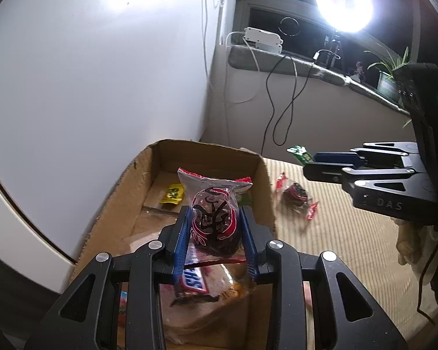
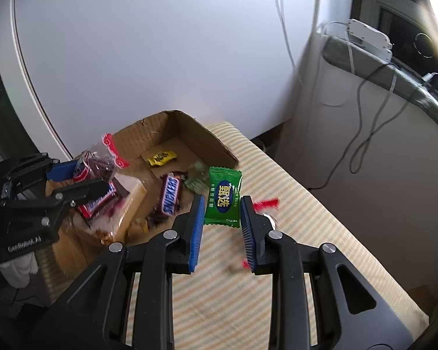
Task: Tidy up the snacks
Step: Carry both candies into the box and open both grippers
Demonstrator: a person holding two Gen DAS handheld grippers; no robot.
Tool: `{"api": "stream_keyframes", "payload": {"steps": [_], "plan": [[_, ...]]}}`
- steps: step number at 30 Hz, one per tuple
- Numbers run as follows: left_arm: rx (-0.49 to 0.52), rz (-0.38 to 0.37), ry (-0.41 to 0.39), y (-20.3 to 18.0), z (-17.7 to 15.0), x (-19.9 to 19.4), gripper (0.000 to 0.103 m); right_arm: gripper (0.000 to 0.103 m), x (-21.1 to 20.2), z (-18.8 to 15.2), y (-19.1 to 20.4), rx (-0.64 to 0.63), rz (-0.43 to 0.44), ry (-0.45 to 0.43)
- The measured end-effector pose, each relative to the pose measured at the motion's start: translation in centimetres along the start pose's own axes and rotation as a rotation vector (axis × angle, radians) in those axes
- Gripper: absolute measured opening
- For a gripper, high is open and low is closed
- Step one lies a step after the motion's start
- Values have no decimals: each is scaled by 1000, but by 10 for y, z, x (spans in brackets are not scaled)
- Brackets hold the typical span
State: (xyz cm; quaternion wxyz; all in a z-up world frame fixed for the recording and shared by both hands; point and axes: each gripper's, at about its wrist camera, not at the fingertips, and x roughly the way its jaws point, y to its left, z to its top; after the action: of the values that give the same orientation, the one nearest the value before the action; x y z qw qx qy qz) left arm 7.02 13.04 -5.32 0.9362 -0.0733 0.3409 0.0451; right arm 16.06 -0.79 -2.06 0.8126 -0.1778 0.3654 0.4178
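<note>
My left gripper [image 1: 216, 221] is shut on a clear-wrapped dark snack with red print [image 1: 214, 218] and holds it above the open cardboard box [image 1: 114, 204]. The box holds Snickers bars [image 2: 170, 194], a yellow sachet [image 1: 173, 194] and a pale packet [image 2: 131, 201]. My right gripper [image 2: 222, 204] is shut on a green candy packet [image 2: 223, 198] and holds it over the striped cloth, just right of the box. The right gripper also shows in the left wrist view [image 1: 315, 164]. Another red-wrapped dark snack [image 1: 296, 197] lies on the cloth.
The striped cloth [image 2: 306, 248] covers the table right of the box. A white wall stands behind the box. A windowsill [image 1: 292, 64] carries a power strip, cables, a lamp and a plant. The table drops off at the right edge.
</note>
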Motion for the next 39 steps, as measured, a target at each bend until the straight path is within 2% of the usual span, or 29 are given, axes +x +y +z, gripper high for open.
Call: {"api": "stream_keyframes", "payload": {"steps": [13,26,27,28,30,33,37,39], "plan": [[-14,26,15,5,-4,6,31,26,46,18,25,-42,60,42],[-15,43,18,2,-3,7,32,26,50,21,32,-52,82,46],[-16,44,17,3,-3,7,32,31,50,22,32,-52,81,47],[-18,46,16,3,-3,6,34,43,50,22,32,-54,77,45],[-19,47,13,4,-4,5,34,60,47,22,33,-53,66,30],[-16,50,9,4,-3,4,38,63,43,23,32,-45,68,18],[-14,56,-3,3,-3,0,56,82,38,24,30,-41,46,5],[-10,59,-7,3,-4,-1,56,84,36,23,28,-41,39,0]]}}
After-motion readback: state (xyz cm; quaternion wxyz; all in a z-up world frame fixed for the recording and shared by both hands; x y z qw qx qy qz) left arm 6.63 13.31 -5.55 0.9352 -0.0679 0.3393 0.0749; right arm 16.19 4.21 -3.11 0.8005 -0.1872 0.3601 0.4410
